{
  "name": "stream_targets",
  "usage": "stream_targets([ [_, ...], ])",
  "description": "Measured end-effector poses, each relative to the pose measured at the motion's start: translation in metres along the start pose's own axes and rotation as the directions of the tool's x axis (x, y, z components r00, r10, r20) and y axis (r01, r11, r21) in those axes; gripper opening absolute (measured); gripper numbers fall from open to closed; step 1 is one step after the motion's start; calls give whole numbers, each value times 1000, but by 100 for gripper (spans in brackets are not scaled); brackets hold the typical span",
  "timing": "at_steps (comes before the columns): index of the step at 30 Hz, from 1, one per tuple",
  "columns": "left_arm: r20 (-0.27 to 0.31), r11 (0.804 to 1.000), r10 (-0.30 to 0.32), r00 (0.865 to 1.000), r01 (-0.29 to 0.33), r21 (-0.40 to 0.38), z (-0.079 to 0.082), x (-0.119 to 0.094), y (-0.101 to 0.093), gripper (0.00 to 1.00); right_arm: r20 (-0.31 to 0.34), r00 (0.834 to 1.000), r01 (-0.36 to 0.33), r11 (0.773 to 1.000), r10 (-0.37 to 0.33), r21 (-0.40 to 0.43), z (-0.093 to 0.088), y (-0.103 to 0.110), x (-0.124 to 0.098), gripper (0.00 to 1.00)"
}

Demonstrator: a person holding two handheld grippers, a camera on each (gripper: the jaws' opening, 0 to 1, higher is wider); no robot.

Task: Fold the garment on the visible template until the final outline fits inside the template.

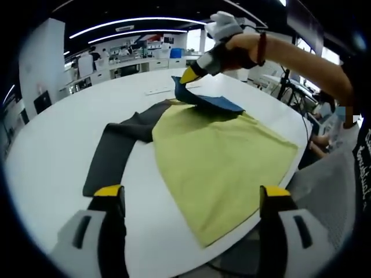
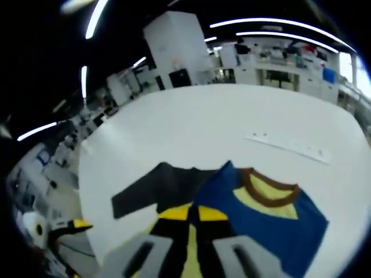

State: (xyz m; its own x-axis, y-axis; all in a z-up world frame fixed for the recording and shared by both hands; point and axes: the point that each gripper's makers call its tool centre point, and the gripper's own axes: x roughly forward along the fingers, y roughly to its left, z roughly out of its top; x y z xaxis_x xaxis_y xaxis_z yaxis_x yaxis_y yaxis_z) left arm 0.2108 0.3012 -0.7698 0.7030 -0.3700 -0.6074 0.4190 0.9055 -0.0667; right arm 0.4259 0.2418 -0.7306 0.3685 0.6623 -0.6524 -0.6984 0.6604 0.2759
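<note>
Start at the far left of the left gripper view: note the dark sleeve [image 1: 113, 153] lying flat and stretched out on the white surface [image 1: 64, 133], away from the body. Leave it alone for now, but plan to bring it in over the body later, judging by how far out it reaches.

Move on to the middle: find the garment [image 1: 223, 168] spread with its yellow-green body toward the near edge of the surface. Keep the left tongs [image 1: 192, 194] as seen, wide apart and holding nothing, hovering above the hem. Consider lowering them to pin the hem flat, since a sliding body would spoil the fold.

Look up and right: see the right tongs [image 1: 188, 75], closed on the blue upper part and raising it off the surface, with a gloved hand [image 1: 232, 40] behind. Confirm in the right gripper view: tips pressed together on blue cloth, brown collar [image 2: 269, 194] just beyond.

Carry that blue edge low and straight toward the hem, lay it down square, and smooth before letting go. Avoid lifting high, which probably drags the body along.

Cannot make out any template outline here; check the edges before calling it done.
</note>
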Motion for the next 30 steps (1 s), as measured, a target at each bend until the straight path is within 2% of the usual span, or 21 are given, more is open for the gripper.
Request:
stream_targets([
  [14,-10,1000,-3,1000,3,-1,-3,0,-1,93,-68,997,-27,996,21,-89,-21,23,18,0],
  [21,-12,1000,-2,1000,2,-5,-5,0,0,93,-100,995,-15,987,-1,-158,-38,28,34,0],
  [30,-16,1000,-1,1000,1,-7,-5,-2,-3,93,-135,991,-9,990,-9,-138,-67,34,52,0],
])
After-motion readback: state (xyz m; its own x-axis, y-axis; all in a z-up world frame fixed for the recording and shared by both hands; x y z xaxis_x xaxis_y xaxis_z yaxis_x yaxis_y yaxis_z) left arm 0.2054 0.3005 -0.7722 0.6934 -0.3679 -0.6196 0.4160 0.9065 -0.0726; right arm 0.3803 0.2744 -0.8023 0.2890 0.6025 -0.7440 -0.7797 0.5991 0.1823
